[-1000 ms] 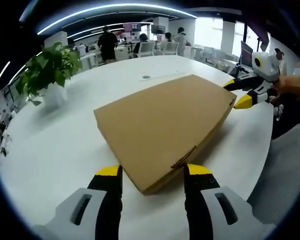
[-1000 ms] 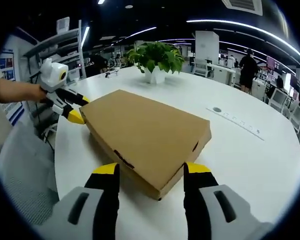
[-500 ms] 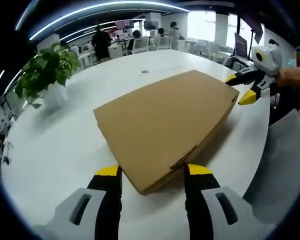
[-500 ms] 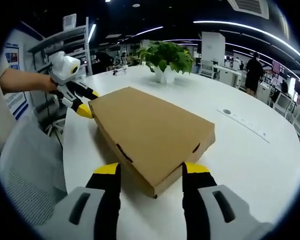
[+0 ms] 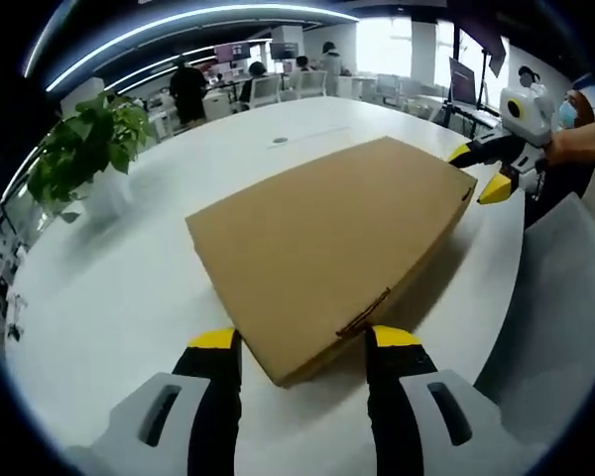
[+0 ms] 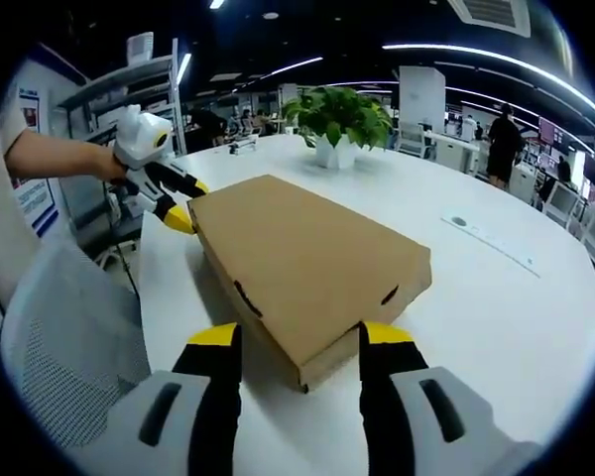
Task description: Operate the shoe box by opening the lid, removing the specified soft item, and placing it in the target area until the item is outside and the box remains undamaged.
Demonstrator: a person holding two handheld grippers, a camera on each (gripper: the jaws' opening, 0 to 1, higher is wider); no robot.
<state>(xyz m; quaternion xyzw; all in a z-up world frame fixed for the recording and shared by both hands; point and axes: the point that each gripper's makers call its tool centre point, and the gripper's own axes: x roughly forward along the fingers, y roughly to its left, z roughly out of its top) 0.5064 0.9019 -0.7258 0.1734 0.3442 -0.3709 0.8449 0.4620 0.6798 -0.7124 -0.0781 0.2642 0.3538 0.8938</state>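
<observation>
A flat brown cardboard shoe box (image 5: 332, 243) lies on the white round table (image 5: 129, 288) with its lid down. My left gripper (image 5: 302, 339) stands open, its two yellow-tipped jaws on either side of the box's near corner. The right gripper (image 5: 484, 171) shows at the far corner of the box in the left gripper view, open. In the right gripper view the same box (image 6: 307, 263) has its near corner between my right gripper's (image 6: 299, 337) open jaws, and the left gripper (image 6: 176, 201) sits at the far left corner, held by a hand.
A potted green plant (image 5: 84, 149) stands on the table beyond the box, and is the plant (image 6: 339, 119) behind the box in the right gripper view. A grey mesh chair (image 6: 64, 332) sits by the table edge. People and desks fill the office behind.
Both cameras shifted slightly; in each view the other gripper has edged along the box's far corner. The box lies where it was, lid still down.
</observation>
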